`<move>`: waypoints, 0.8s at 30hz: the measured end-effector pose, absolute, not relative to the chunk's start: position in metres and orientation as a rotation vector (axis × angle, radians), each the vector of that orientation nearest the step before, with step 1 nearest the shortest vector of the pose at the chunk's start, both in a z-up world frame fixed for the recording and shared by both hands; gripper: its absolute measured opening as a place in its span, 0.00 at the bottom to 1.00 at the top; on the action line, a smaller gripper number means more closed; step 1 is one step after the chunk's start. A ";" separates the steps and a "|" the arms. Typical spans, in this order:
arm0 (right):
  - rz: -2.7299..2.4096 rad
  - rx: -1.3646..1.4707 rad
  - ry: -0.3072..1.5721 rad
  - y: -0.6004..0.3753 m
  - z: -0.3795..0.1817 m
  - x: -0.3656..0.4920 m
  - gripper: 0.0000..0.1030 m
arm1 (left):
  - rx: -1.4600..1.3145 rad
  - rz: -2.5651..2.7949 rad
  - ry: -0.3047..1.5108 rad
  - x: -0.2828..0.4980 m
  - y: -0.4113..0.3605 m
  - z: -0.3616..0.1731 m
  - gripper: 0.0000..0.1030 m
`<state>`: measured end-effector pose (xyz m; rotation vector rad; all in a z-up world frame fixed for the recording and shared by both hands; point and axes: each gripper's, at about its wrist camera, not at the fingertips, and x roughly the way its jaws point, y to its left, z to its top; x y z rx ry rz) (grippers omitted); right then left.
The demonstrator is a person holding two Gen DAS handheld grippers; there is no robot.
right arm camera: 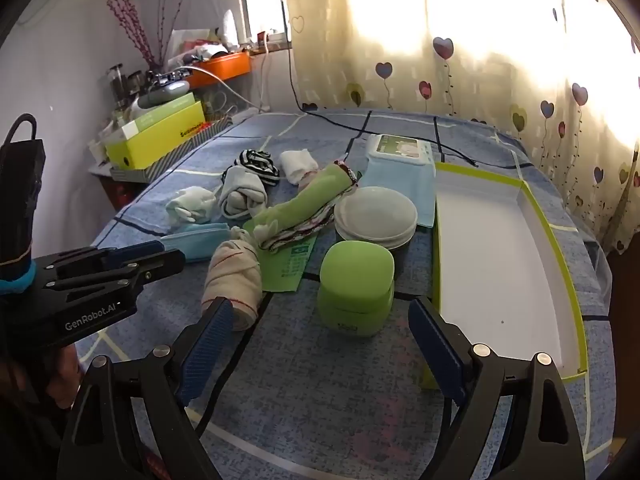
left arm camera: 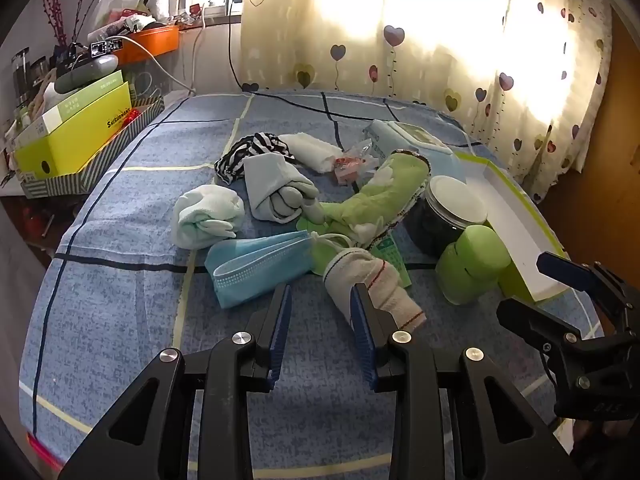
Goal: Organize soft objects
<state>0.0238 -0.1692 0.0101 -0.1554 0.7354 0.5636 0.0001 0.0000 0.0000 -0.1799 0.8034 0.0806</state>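
Bed with a blue checked sheet (left arm camera: 132, 208) carrying a cluster of soft items near its centre. Left gripper (left arm camera: 320, 300): jaws partly parted, nothing between them, hovering at the sheet's near edge just short of a rolled white sock with red stripes (left arm camera: 372, 276); whether its right pad touches the sock cannot be told. Right gripper (right arm camera: 318, 320): jaws spread wide and empty, framing a green lidded jar (right arm camera: 358, 284) that stands apart from both pads. Beyond the striped sock lie a folded blue face mask (left arm camera: 256, 266), a pale mint rolled sock (left arm camera: 206, 216), a grey rolled sock (left arm camera: 276, 190), a black-and-white striped cloth (left arm camera: 248, 152), a white rolled cloth (left arm camera: 312, 152) and a long green cloth roll (left arm camera: 384, 196) lying diagonally. A dark jar with a white lid (left arm camera: 452, 212) stands just beside the green roll. An open white-lined box with a lime rim (right arm camera: 500, 256) lies along the bed's right edge, touching nothing soft.
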 end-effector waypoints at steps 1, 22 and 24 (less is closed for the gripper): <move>0.563 -0.156 0.738 -0.169 0.010 0.024 0.87 | -0.179 0.083 0.802 0.000 0.000 0.000 0.31; 0.599 -0.143 0.734 -0.167 0.012 0.022 0.87 | -0.155 0.079 0.815 0.000 -0.002 -0.006 0.31; 0.600 -0.147 0.736 -0.166 0.012 0.022 0.87 | -0.153 0.083 0.814 0.000 -0.002 -0.005 0.31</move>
